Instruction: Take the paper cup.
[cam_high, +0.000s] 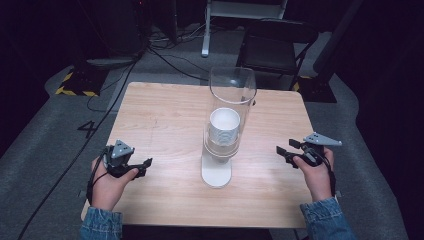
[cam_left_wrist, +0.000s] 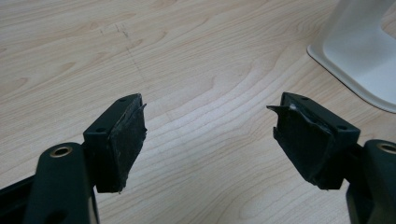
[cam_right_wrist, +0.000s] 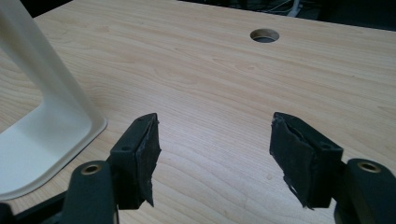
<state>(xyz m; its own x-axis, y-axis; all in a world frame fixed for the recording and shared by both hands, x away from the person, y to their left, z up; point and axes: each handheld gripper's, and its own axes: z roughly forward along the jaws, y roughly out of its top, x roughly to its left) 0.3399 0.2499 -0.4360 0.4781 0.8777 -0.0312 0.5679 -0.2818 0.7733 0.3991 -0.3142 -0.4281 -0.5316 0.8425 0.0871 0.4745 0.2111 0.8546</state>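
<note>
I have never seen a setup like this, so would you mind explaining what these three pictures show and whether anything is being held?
No robot here: a person holds a two-fingered hand tool in each hand. The high view looks down from above the person's side of the wooden table. The left gripper is at its left, the right gripper at its right. Each of the other two pictures comes from a camera riding on one gripper, looking along its own black fingers. In the middle of the table stands a clear tube on a white base, with a stack of white cups inside. Both grippers are open above bare wood, holding nothing.
</note>
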